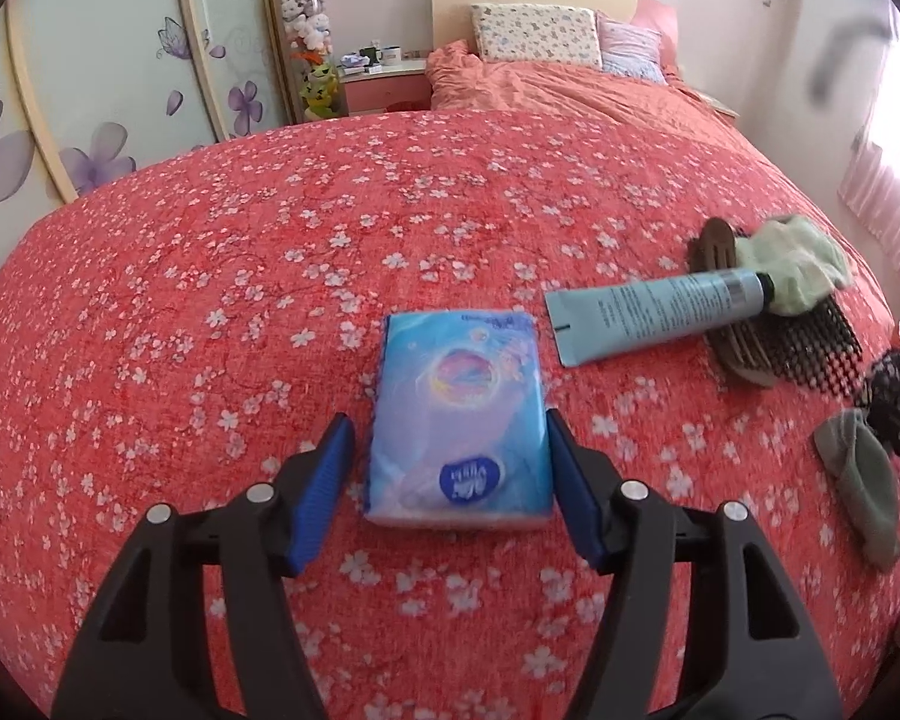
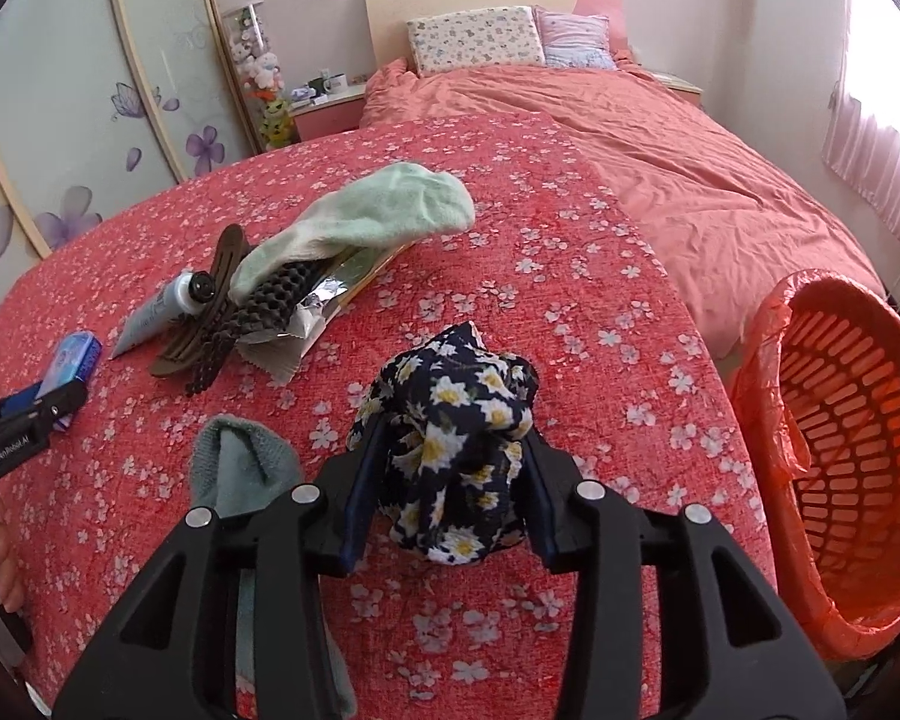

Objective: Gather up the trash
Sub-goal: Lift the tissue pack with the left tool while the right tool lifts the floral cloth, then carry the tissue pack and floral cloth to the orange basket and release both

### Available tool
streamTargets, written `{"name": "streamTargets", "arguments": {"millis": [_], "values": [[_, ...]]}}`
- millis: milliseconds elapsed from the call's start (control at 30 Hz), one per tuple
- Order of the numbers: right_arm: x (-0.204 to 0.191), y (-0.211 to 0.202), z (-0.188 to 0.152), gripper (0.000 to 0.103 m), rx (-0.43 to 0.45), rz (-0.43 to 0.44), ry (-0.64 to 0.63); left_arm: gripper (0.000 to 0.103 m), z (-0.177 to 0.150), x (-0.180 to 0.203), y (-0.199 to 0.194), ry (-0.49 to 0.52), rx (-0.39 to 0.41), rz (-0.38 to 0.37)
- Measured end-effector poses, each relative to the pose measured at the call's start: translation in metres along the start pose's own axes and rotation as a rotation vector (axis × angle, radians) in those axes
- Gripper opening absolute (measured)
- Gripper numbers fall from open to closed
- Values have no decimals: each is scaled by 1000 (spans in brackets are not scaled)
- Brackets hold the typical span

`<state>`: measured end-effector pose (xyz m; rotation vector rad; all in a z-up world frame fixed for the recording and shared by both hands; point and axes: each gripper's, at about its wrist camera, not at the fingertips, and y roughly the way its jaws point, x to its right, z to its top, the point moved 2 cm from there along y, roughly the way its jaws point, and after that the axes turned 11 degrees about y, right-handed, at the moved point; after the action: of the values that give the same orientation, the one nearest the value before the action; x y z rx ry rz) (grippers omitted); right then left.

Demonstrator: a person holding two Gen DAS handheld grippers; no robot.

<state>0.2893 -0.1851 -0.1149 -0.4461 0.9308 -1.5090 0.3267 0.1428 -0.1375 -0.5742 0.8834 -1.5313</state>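
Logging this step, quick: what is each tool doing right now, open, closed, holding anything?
Left tool: open, straddling the blue tissue pack, pads not pressing it.
Right tool: open around the floral cloth bundle; contact unclear.

tissue pack (image 1: 459, 420) between left gripper (image 1: 450, 441) fingers

The print on the tissue pack (image 1: 459, 420) is blurred and unreadable. A green sock (image 2: 360, 213) covers part of the hairbrush (image 2: 252, 306) and foil wrapper (image 2: 324, 300). The orange basket (image 2: 834, 450) runs off the right edge. The grey sock (image 2: 240, 468) disappears beneath the gripper's black arm.
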Motion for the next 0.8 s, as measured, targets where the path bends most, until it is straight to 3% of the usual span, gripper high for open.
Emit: {"name": "streamTargets", "arguments": {"millis": [67,100,233,400,800], "values": [[3,-1,0,42,-1,13,11,62,-3,1,-1,3,3,2],[3,-1,0,40,-1,13,12,57,-3,2,-2,4,8,4],[6,-4,-1,19,4,22,17,51,-4,9,-5,16,17,18],[6,-22,-1,17,30,63,42,50,-1,12,-18,7,33,16],[19,-92,14,17,168,103,57,50,25,38,-90,38,149,-11]]}}
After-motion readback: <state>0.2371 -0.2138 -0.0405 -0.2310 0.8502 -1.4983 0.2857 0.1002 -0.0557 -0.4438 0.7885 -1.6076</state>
